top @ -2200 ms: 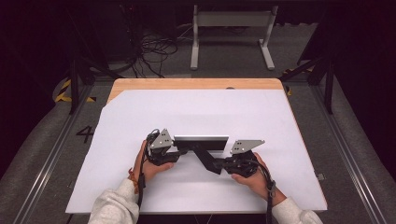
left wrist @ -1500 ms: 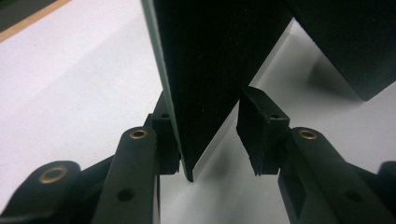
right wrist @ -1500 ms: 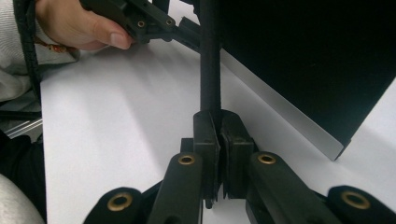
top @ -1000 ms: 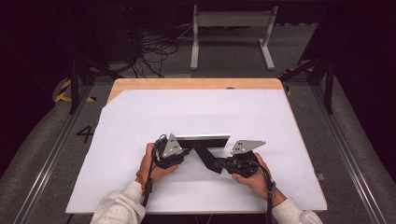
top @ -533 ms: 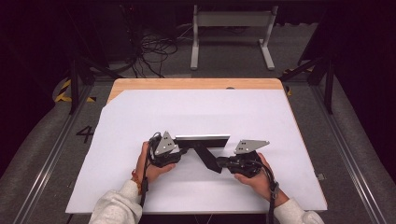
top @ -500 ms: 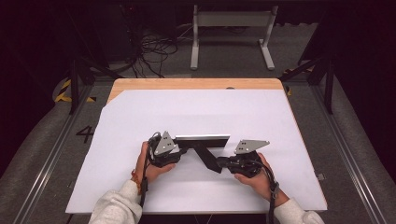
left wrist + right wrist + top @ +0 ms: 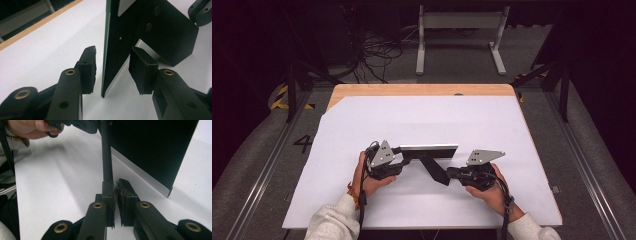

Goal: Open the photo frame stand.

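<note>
Two claws work one picture frame [image 7: 428,149] standing mid-counter [image 7: 362,120]: right claw [image 7: 115,186] pinches its back stand [image 7: 437,170] to steady it, while left claw [image 7: 112,67] has just been opening, pads clear of the frame's edge.

The black picture frame [image 7: 428,150] is standing upright on its edge near the front of the white table [image 7: 422,117], its back facing the person, with its flat easel stand [image 7: 437,169] folding out behind it (thin silvery trim running along one edge).

a painted "4" [image 7: 303,143] marks the floor [image 7: 262,150].
</note>
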